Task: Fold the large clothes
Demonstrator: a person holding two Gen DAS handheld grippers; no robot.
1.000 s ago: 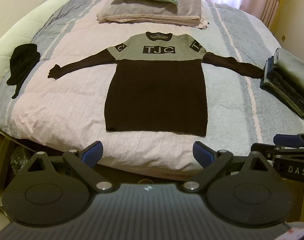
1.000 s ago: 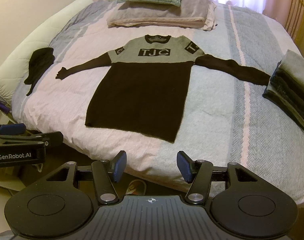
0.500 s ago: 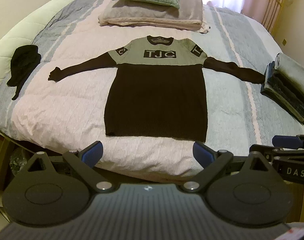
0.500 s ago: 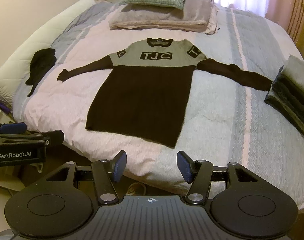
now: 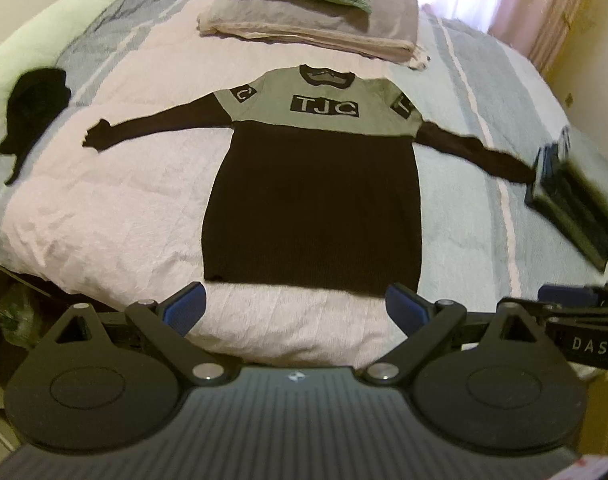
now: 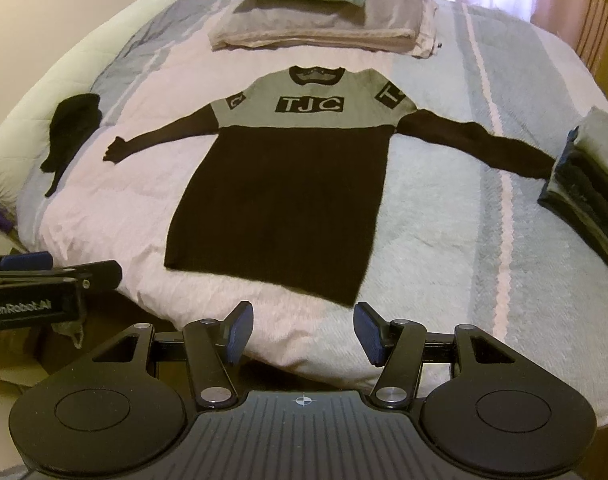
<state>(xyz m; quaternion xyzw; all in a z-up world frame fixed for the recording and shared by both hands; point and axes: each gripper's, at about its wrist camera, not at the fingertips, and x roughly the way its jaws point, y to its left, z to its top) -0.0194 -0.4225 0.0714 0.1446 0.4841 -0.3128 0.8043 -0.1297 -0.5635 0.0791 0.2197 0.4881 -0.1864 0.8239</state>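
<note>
Sweater (image 5: 312,200): black with a grey chest, laid flat in the middle of the bed (image 5: 104,216), sleeves spread out, hem near the foot edge.
Left gripper (image 5: 296,307): jaws wide, holding nothing, just off the foot edge below the hem.
Right gripper (image 6: 302,334): jaws parted, narrower, empty, near the hem's right corner.
Folded clothes (image 6: 588,176): stacked at the right edge, touching the sleeve end.
Pillows (image 5: 308,12): head of the bed.
</note>
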